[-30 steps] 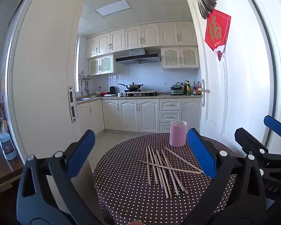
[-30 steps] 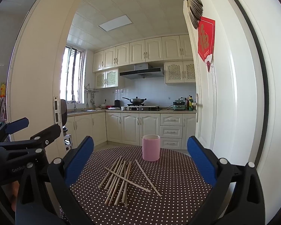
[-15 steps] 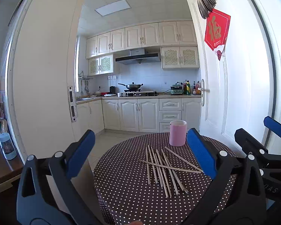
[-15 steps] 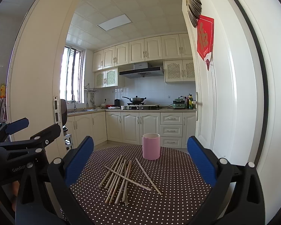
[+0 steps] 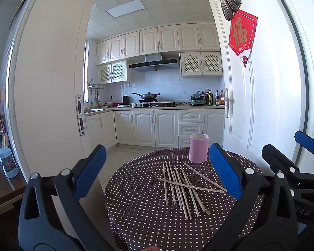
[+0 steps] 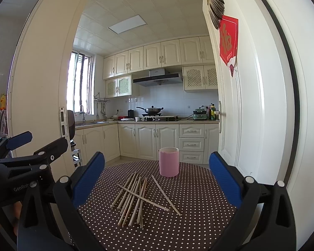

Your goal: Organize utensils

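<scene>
Right at the start of it here, by my read: nothing picked, nothing sorted. The chopsticks (image 6: 138,198) lie loose in a heap on the round table with the polka-dot cloth (image 6: 198,219), most of them roughly side by side, one laid crosswise over the bunch and one splayed off to the right side. The pink cup (image 6: 169,162) stands upright at the far side of the table, just beyond the tips of the sticks and apart from them. I take that cup as the place they belong.

My right gripper (image 6: 157,179) hangs above the near edge of the table, jaws spread wide, blue pads far apart, nothing between them and nothing touched. My left gripper (image 5: 157,171) shows the same from its own camera: spread fully, empty, clear of the cloth. Each one shows at the edge of the other's view, level alongside.

Next move, as I judge it: bring one gripper down onto the pile and pinch a single stick, probably the crosswise one on top or the stray one at the side, since they sit free of the rest. These are thin and lie flat on cloth, so the pads need to come in low and close squarely, or the stick will roll away or drag its neighbours along.
</scene>
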`<state>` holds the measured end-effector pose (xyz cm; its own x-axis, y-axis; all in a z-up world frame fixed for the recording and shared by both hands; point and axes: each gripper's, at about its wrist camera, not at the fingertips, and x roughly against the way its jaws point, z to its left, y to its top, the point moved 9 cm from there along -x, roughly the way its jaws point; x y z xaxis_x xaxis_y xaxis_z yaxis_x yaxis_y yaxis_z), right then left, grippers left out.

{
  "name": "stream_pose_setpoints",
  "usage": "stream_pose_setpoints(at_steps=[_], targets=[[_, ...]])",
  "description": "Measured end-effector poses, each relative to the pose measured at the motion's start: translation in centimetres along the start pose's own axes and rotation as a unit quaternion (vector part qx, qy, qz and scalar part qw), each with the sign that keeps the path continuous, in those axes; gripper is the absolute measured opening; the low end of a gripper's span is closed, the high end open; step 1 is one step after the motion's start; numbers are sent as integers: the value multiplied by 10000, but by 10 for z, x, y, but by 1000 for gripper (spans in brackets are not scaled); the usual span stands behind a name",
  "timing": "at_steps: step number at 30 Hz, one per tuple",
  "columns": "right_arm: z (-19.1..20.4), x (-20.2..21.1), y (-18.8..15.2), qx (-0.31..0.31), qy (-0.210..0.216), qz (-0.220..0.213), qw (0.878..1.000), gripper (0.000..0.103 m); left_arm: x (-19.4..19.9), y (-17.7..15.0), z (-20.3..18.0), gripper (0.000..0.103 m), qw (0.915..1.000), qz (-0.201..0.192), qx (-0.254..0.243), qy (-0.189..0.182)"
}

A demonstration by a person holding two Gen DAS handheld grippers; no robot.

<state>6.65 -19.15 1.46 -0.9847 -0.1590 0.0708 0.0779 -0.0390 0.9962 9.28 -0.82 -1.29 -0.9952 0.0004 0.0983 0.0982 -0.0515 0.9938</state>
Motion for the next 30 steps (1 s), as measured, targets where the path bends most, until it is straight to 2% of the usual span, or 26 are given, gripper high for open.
stream_pose_setpoints(at_steps=[30], targets=[[1,-2,-2,-46,6,76,10000,96,-1,-4,0,97,10000,23,-10,17]])
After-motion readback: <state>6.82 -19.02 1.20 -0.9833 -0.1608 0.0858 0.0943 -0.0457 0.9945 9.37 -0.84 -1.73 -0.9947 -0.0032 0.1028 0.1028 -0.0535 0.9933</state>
